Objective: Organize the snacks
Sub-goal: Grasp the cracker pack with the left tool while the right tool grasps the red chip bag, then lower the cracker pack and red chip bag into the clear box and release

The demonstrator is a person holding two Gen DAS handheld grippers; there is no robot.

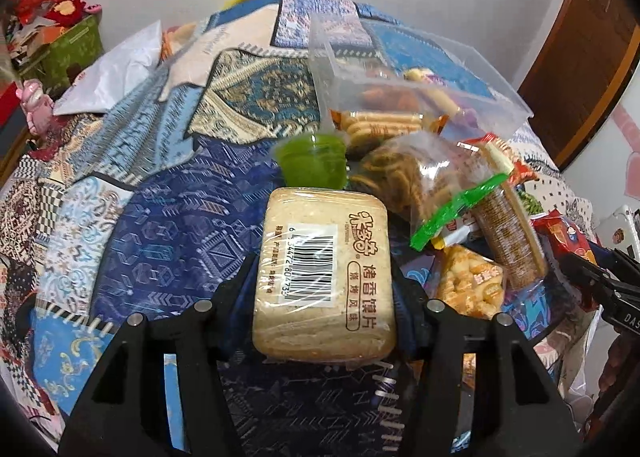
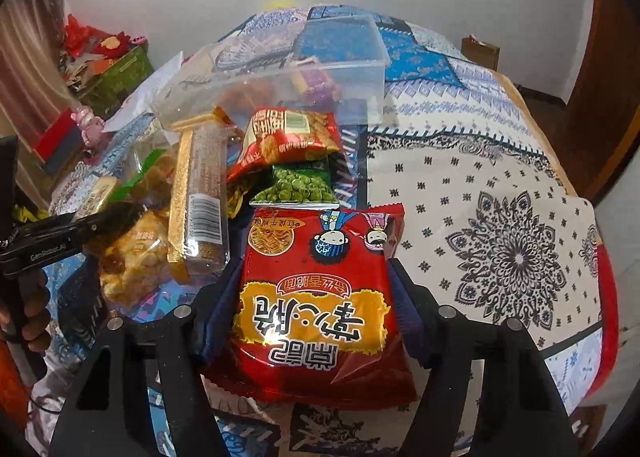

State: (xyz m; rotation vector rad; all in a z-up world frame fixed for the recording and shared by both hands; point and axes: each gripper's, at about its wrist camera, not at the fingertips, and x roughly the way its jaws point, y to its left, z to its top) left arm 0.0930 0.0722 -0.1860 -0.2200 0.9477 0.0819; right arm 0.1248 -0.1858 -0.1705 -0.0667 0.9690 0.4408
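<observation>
A patchwork cloth (image 2: 500, 185) in blues, whites and black prints covered the whole table. On it, toward the far side, stood one clear plastic box (image 2: 352, 69), open at the top, with a few snacks inside: one purple wrapper (image 2: 318, 83) showed plainly, the rest were too blurred to count.

In front of the box lay a loose pile of snacks. From the right wrist view it held one long tube of biscuits with gold trim (image 2: 198, 201), one red packet with a cracker picture (image 2: 288, 137), one green pea packet (image 2: 298, 185) just below it, and one clear bag of puffed golden pieces (image 2: 132, 257) at the left. The left wrist view added one clear bag of brown twists with a green seal (image 1: 416, 181), one row of round biscuits (image 1: 380, 123) near the box wall, and one small green jelly cup (image 1: 312, 163).

The right gripper (image 2: 316, 297) was closed on one red noodle-snack bag (image 2: 316, 305), both fingers pressed into its sides, at the near edge of the pile. The left gripper (image 1: 324, 289) clamped one pale wrapped cracker block (image 1: 324, 277) with a barcode label, held just short of the jelly cup.

Beyond the table's left side sat one green carton (image 2: 120, 77) of red paper scraps.
</observation>
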